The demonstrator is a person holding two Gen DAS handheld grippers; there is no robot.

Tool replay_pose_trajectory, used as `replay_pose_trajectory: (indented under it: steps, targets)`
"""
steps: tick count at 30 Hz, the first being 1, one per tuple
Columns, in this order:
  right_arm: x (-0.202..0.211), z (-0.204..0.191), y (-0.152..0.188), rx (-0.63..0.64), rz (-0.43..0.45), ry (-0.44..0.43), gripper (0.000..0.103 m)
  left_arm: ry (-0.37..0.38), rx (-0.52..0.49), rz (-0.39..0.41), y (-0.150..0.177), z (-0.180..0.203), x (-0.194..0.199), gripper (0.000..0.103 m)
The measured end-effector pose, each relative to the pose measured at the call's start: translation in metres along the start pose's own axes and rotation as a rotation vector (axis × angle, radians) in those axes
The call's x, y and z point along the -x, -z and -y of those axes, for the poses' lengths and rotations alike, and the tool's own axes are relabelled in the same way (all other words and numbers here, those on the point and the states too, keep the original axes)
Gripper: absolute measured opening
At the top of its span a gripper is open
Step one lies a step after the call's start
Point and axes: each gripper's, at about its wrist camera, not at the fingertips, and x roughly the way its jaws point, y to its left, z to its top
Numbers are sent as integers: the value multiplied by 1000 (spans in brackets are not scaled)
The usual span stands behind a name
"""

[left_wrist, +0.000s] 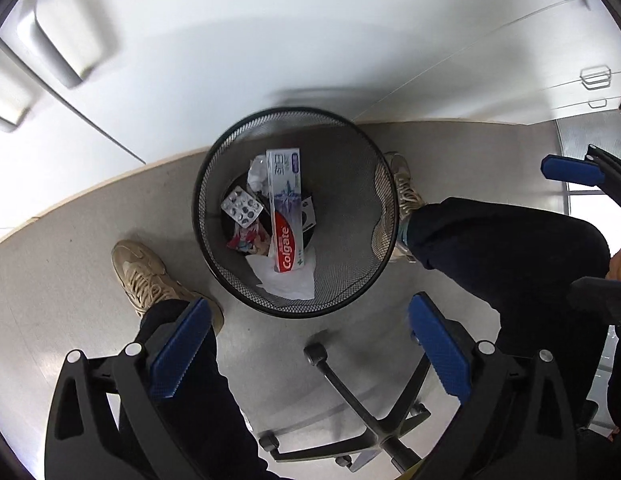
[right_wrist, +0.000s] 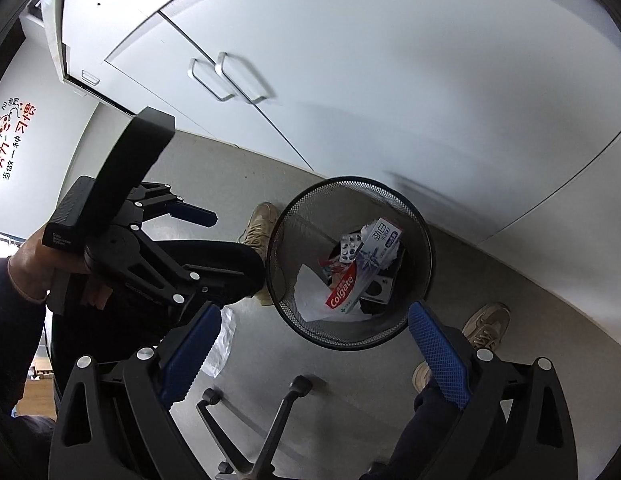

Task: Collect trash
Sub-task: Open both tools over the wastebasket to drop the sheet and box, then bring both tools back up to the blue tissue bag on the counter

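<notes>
Several pieces of trash already lie in the black mesh wastebasket (left_wrist: pixel 294 212) at the centre of the left wrist view: a Colgate toothpaste box (left_wrist: pixel 285 216) leaning upright, a used blister pack (left_wrist: pixel 241 206) left of it, crumpled white paper (left_wrist: pixel 284 282) at the lower side, and a red printed wrapper (left_wrist: pixel 248 238). We judge the dropping step done for these, since both claws are empty. Our left claw (left_wrist: pixel 310 348) hangs above the basket with its blue pads (left_wrist: pixel 181 346) wide apart and nothing between them; our right claw (right_wrist: pixel 314 354) stands just as wide and bare over the basket rim. On the floor at lower left of the right wrist view lies something pale like a plastic bag (right_wrist: pixel 222 344), perhaps still to collect; we cannot tell what else remains outside the frames.
</notes>
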Motion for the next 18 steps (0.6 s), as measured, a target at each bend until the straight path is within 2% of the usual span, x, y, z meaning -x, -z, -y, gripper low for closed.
replay_pose_trajectory:
  steps: [10, 12, 16, 18]
  targets:
    - [45, -23, -8, 35, 84, 12, 96, -6, -70, 105, -2, 25, 62, 99]
    - [65, -31, -10, 65, 121, 43, 96, -12, -94, 140, -3, 33, 79, 99]
    - [111, -47, -14, 107, 181, 17, 96, -26, -182, 219, 1, 56, 131, 99]
    - [139, -58, -16, 139, 222, 20, 96, -1, -230, 245, 3, 66, 160, 99]
